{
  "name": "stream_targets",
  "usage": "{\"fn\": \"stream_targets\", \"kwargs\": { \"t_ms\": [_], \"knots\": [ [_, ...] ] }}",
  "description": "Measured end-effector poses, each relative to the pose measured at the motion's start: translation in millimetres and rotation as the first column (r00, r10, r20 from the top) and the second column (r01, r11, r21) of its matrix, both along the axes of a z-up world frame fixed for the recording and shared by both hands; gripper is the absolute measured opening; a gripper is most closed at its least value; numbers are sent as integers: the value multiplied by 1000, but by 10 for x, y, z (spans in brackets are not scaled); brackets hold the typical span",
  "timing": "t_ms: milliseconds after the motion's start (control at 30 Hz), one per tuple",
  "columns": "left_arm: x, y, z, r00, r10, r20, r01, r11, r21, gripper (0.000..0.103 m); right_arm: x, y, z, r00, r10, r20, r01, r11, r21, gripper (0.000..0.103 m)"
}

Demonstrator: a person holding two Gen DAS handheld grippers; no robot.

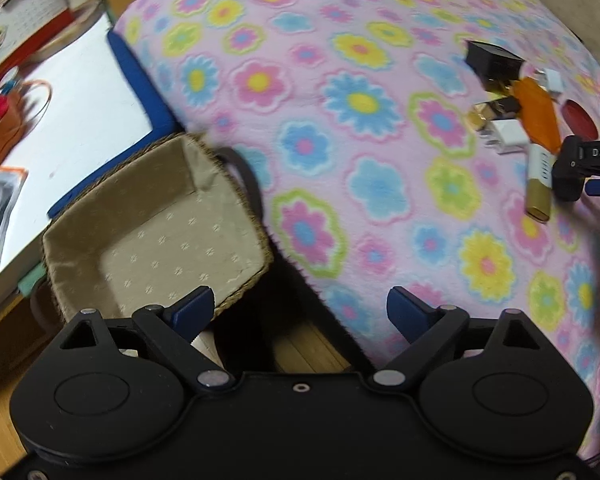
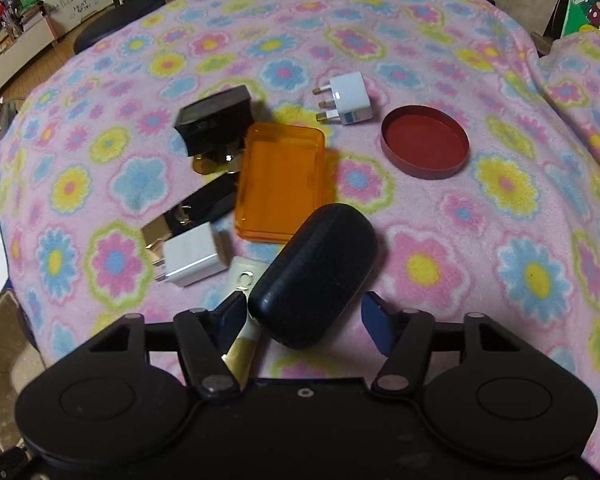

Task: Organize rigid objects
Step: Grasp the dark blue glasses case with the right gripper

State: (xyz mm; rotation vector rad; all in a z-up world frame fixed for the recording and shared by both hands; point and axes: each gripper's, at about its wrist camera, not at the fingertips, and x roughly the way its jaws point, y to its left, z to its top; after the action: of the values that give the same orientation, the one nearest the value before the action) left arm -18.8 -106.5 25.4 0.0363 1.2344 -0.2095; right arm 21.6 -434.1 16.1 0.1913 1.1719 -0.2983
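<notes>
Your right gripper [image 2: 304, 320] is the one to use. Its blue fingers [image 2: 232, 314] are spread apart and grasp nothing, and the black oval case [image 2: 314, 274] lies directly between and just ahead of them on the flowered blanket [image 2: 500, 240]. The case's long axis runs diagonally, from low-left near the left finger to upper-right away from you. It is therefore not square to the fingers' closing line. Judged from this view, you should rotate the wrist until the fingers close across the short width of the case, not along its length.

Whether the left finger already touches the case cannot be told; the right finger stands apart from it.

A white-and-gold stick [image 2: 242, 350] lies under the left finger, touching or nearly touching the case's near end. It may be caught in the grasp if you close without shifting clear of it.

Beyond the case lie, in order:
- the orange plastic box [image 2: 280, 184], just beside the case's far end;
- a white charger [image 2: 192, 256] to the left;
- a black box [image 2: 216, 120] further back;
- a white plug adapter [image 2: 350, 98] and a red round lid [image 2: 424, 142], both well apart from the case.

Your left gripper [image 1: 300, 308] is also released and holds nothing. It hovers beside the lined woven basket [image 1: 100, 224], which sits off the blanket's left edge, well apart from the cluster of items. The basket appears to be the destination.
</notes>
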Motion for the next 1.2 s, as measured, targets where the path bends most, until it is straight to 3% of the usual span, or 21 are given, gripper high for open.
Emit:
{"fn": "stream_targets", "kwargs": {
  "t_ms": [167,300,500,700,833,1067,1200],
  "knots": [
    [8,-316,118,998,-61,18,62,997,-37,90,-128,-311,0,999,-35,-26,33,997,-69,51],
    [71,-755,101,994,-105,-21,102,988,-116,90,-264,-611,29,996,-80,-28,77,992,-102,52],
    [144,-1535,-1,985,-164,-55,153,974,-167,90,-355,-888,91,991,-131,4,131,990,-58,52],
    [313,-1962,-167,988,-146,-50,138,981,-135,90,-359,-898,105,993,-116,25,116,993,-31,54],
    [482,-1824,-346,996,-54,-72,49,997,-67,88,-364,-918,107,993,-114,33,115,993,-26,56],
    [767,-1233,-323,987,138,-81,-143,988,-55,88,-297,-838,150,992,-116,54,117,993,-8,63],
    [732,-1067,-261,984,165,-68,-170,983,-75,88,-196,-747,196,989,-120,83,119,993,8,84]
  ]
}}
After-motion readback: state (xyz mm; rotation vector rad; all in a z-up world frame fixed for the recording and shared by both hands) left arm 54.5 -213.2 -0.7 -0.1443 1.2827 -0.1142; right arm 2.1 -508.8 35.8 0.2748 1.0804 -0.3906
